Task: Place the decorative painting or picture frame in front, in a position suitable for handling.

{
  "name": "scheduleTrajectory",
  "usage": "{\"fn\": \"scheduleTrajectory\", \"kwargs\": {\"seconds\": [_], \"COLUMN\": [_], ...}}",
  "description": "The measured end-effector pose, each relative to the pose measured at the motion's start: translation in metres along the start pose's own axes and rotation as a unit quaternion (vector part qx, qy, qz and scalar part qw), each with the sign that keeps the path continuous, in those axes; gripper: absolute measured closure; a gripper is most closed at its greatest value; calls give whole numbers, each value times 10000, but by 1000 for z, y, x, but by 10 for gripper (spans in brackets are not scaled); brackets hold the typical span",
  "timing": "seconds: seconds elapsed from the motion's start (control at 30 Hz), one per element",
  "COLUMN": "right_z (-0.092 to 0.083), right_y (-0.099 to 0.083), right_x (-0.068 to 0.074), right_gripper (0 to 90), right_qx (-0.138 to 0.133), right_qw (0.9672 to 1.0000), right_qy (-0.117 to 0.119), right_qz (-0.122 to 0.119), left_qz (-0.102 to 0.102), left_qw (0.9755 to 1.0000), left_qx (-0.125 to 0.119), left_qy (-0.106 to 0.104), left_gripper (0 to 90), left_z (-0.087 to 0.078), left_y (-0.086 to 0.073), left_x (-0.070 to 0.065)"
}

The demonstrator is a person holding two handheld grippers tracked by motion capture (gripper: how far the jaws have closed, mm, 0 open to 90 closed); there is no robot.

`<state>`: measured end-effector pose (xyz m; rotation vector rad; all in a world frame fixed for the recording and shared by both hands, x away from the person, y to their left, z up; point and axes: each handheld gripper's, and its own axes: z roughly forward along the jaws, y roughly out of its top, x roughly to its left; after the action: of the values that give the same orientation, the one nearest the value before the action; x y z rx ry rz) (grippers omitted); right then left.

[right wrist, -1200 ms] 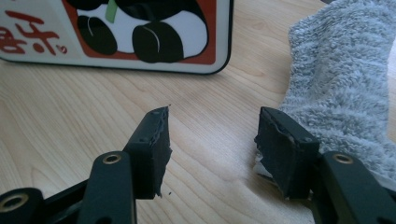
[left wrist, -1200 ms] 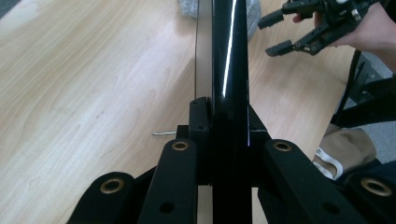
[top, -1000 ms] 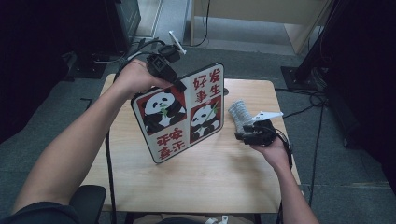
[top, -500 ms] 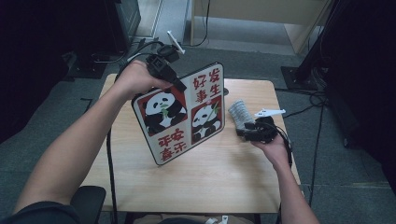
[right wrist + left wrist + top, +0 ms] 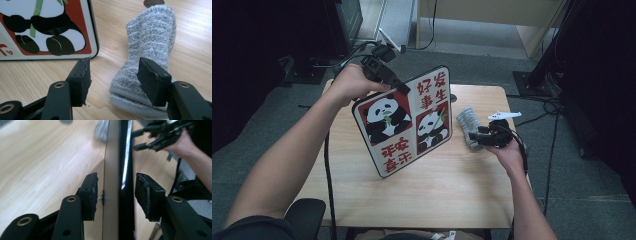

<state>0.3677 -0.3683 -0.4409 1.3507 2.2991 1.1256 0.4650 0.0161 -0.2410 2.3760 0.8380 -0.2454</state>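
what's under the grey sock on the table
The grey sock lies flat on the wooden table, bare wood around it. Whatever might sit beneath the sock is covered.

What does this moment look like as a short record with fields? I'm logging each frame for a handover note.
surface: wooden table
board: panda board, standing tilted on its lower edge
left gripper: jaws just opened, astride the board's top edge, pads clear of it
right gripper: open, low over the table by the sock
sock: grey sock, lying flat, right of the board, apart from it
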Motion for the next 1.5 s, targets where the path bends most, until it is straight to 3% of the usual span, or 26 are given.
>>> {"fn": "scheduleTrajectory", "kwargs": {"seconds": [0.1, 0.33, 0.4, 0.5, 0.57, 0.63, 0.93, 1.5], "right_z": [0, 1, 1, 1, 2, 3, 26, 59], "right_y": [2, 5, 5, 6, 6, 6, 12, 22], "right_x": [-2, -10, -12, -16, -19, -22, -32, -46], "right_gripper": [442, 438, 439, 458, 442, 418, 407, 444], "right_qx": [-19, -17, -30, 2, -10, 27, 263, 430], "right_qw": [10000, 9999, 9996, 9993, 9991, 9989, 9984, 9973], "right_qy": [-18, -163, -294, -356, -391, -420, -433, -485], "right_qz": [-6, 26, 37, 152, 170, 204, 248, 334], "left_qz": [46, 128, 117, 145, 187, 209, 193, 96], "left_qw": [9999, 9996, 9995, 9992, 9990, 9987, 9977, 9959], "left_qx": [-153, -241, -278, -363, -407, -463, -631, -867], "left_qy": [-36, 77, 87, 72, 4, 63, 122, 226], "left_gripper": [513, 462, 448, 433, 417, 406, 382, 361], "left_z": [-8, -21, -22, -26, -28, -31, -41, -49], "left_y": [-4, -18, -20, -29, -34, -39, -56, -93], "left_x": [0, 2, 2, 5, 6, 5, 6, 1]}}
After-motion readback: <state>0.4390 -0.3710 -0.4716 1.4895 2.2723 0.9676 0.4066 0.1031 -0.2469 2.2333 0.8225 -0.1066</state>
